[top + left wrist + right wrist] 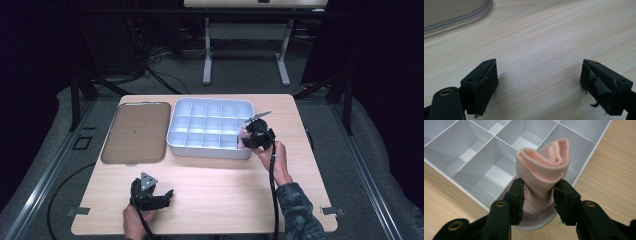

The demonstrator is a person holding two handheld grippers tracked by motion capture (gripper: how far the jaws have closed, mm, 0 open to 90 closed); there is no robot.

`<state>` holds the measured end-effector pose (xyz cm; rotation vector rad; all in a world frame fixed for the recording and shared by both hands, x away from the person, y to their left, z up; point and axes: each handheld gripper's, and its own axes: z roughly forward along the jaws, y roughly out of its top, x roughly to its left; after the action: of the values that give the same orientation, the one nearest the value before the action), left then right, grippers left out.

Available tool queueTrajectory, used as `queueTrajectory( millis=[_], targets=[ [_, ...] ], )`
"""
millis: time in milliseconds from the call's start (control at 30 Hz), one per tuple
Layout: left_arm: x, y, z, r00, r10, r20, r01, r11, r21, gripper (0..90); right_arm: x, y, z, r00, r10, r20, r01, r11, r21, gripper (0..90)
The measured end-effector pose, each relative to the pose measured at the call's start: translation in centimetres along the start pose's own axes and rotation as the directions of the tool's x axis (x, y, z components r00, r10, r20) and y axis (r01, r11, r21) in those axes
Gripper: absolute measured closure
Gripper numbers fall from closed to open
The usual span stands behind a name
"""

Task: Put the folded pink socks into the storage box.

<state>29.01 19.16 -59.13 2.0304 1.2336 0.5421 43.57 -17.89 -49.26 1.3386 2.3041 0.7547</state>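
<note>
My right gripper (537, 195) is clenched on a rolled pink cloth (544, 162), both jaws pressing the roll near its lower part, and I hold it over the near right corner of the white divided box (210, 106). My left gripper (539, 82) is released, its jaws wide apart with nothing between them, and it rests low over the bare wooden table (220, 190) near the front edge, well apart from the box. I think the step in hand is to put the roll into the corner compartment. To do it well I should keep the roll upright, bring it down between the thin walls without catching the rim, and release the jaws only when the cloth sits on the bottom, because a loose roll may unfold. The other compartments that I can see are empty. The flat brown tray (135, 131) just beside the box on the left also holds nothing.
</note>
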Motion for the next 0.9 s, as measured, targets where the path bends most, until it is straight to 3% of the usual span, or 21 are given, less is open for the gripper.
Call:
queueTrajectory(
  millis=[167, 300, 467, 667, 733, 900],
  targets=[
    [0.0, 0.0, 0.0, 1.0, 0.0, 0.0, 0.0, 1.0, 0.0, 14.6, -0.1, -0.3, -0.9, 0.9992, 0.003, -0.039, -0.004, 1.0, -0.015, 48.8],
    [0.0, 0.0, 0.0, 1.0, 0.0, 0.0, 0.0, 1.0, 0.001, 14.6, 0.0, -0.6, -2.8, 0.9973, -0.003, -0.073, -0.003, 0.997, -0.072, 43.1],
    [0.0, 0.0, 0.0, 1.0, 0.0, 0.001, 0.0, 1.0, 0.001, 14.6, 0.2, -1.5, -4.8, 0.9923, -0.006, -0.124, -0.009, 0.993, -0.118, 24.0],
    [0.0, 0.0, 0.0, 1.0, 0.0, 0.0, 0.0, 1.0, 0.001, 14.6, 0.6, -3.4, -7.4, 0.9918, -0.045, -0.119, 0.022, 0.982, -0.187, 6.0],
    [0.0, 0.0, 0.0, 1.0, 0.0, 0.0, 0.0, 1.0, 0.001, 14.6, 0.6, -4.3, -8.1, 0.9915, -0.061, -0.115, 0.037, 0.978, -0.205, 3.2],
    [0.0, 0.0, 0.0, 1.0, 0.0, 0.001, 0.0, 1.0, 0.001, 14.6, 0.7, -6.7, -9.2, 0.9938, -0.05, -0.099, 0.025, 0.969, -0.245, 0.0]
  ],
)
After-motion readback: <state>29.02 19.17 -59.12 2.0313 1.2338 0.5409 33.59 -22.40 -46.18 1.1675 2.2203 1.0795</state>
